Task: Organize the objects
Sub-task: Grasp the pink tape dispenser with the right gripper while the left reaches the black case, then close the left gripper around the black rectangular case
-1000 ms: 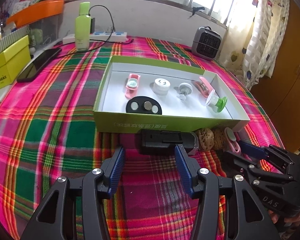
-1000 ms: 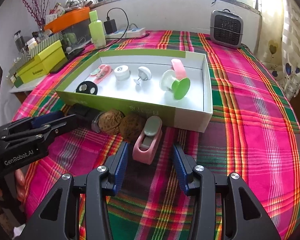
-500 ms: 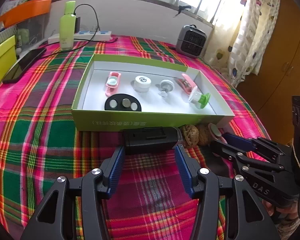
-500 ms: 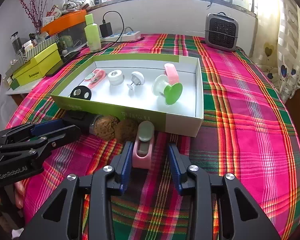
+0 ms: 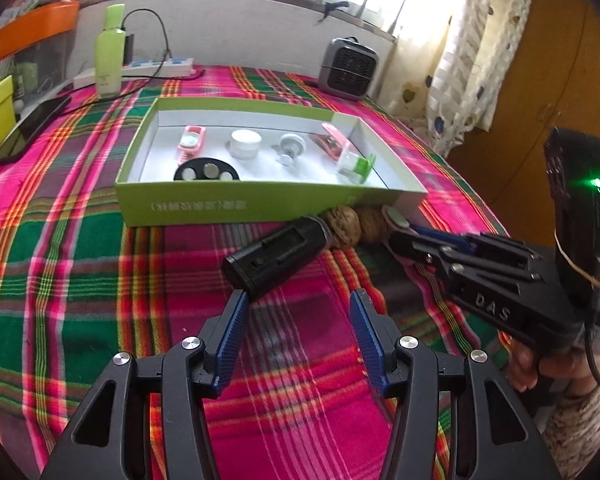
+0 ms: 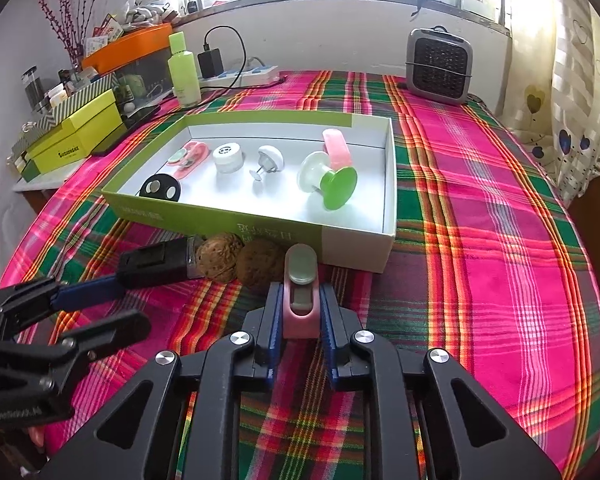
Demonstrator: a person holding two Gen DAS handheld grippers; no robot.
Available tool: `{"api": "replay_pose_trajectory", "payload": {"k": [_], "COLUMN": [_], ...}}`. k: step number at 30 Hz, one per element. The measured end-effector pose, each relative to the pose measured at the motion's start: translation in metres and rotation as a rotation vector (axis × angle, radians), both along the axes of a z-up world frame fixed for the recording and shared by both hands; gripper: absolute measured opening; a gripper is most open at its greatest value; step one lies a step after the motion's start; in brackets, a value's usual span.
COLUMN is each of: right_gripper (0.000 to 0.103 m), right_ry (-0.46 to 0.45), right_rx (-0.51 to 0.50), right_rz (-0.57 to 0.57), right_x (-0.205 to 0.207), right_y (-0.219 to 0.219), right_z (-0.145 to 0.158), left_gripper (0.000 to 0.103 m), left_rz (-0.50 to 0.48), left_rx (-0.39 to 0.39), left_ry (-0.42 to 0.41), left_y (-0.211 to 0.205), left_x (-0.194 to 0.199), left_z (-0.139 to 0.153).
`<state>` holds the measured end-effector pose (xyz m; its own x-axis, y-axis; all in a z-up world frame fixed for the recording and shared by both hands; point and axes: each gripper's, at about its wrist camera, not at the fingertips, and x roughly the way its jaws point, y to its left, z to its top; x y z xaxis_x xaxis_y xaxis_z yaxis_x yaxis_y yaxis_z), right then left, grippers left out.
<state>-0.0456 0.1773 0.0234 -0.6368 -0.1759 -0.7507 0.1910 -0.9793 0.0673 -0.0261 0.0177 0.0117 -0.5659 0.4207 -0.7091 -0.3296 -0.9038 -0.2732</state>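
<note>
While the left gripper (image 5: 296, 306) gapes empty, the right gripper (image 6: 300, 308) has just clamped the pink clip (image 6: 300, 300).
The clip lies lengthwise, pointing toward the box (image 6: 260, 228).

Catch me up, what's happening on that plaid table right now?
A person with a handheld gripper in each hand is sorting small items into the green-and-white cardboard box. The right gripper has just closed on the pink plastic clip lying outside the box. The left gripper is open, with one pad at the end of the black rectangular device beside two brown walnuts.
</note>
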Motion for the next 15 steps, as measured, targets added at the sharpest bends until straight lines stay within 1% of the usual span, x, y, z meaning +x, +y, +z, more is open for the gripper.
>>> {"api": "replay_pose_trajectory", "payload": {"k": [3,6,11,15], "right_gripper": [0.019,0.019,0.019,0.019], "right_ry": [0.001,0.000,-0.013,-0.016], "right_rx": [0.006,0.010,-0.006,-0.013], "right_rz": [-0.005,-0.009,-0.005,-0.007], "right_x": [0.002,0.005,0.008,0.010], "right_y": [0.003,0.007,0.011,0.013], "right_z": [0.000,0.000,0.000,-0.001], "left_gripper": [0.050,0.050,0.050,0.050], "left_rz": [-0.003,-0.002,0.010,0.002], "left_rx": [0.004,0.004,-0.048,-0.089], "left_ry": [0.002,0.023,0.051,0.067], "left_y": [-0.002,-0.006,-0.011,-0.010], "left_x": [0.002,0.001,-0.009,-0.022], "left_z": [0.000,0.005,0.010,0.011]}}
